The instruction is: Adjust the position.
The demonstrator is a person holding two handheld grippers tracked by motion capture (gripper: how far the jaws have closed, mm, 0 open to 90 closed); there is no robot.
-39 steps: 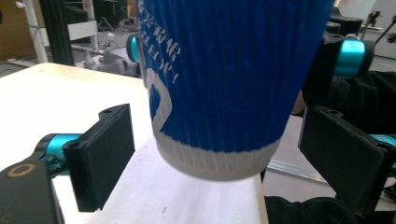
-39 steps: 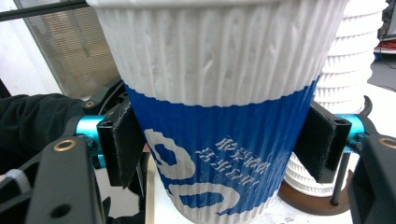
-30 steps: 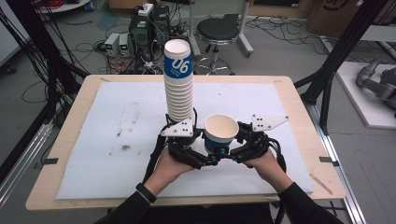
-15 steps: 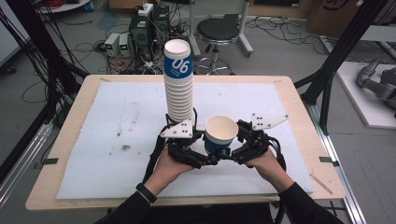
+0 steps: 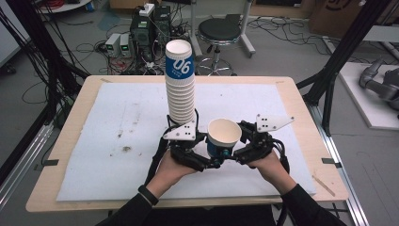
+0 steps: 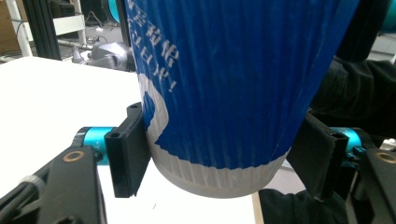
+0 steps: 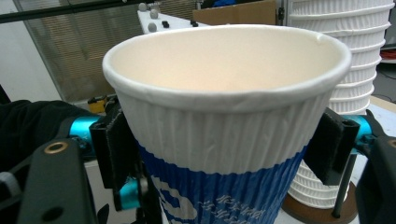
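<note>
On the wooden table (image 5: 70, 155) lies a white mat (image 5: 117, 141), marked with a few dark specks toward its left; behind the table the floor holds tangled cables, computer boxes (image 5: 146, 26) and a black stool (image 5: 225, 33). Left of centre on the mat rises a tall stack of cups (image 5: 181, 89), ribbed white with a blue band at the top. Just in front of it, the left gripper (image 5: 211, 162) presses its pads against the base of a single paper cup (image 5: 224, 139), its jaws having just eased a little wider. That cup stands upright, open mouth up, ribbed, white at the rim and blue below with white lettering. Further right, the right gripper (image 5: 230, 157) flanks the same cup, jaws just been closing, both pads meeting its wall.
</note>
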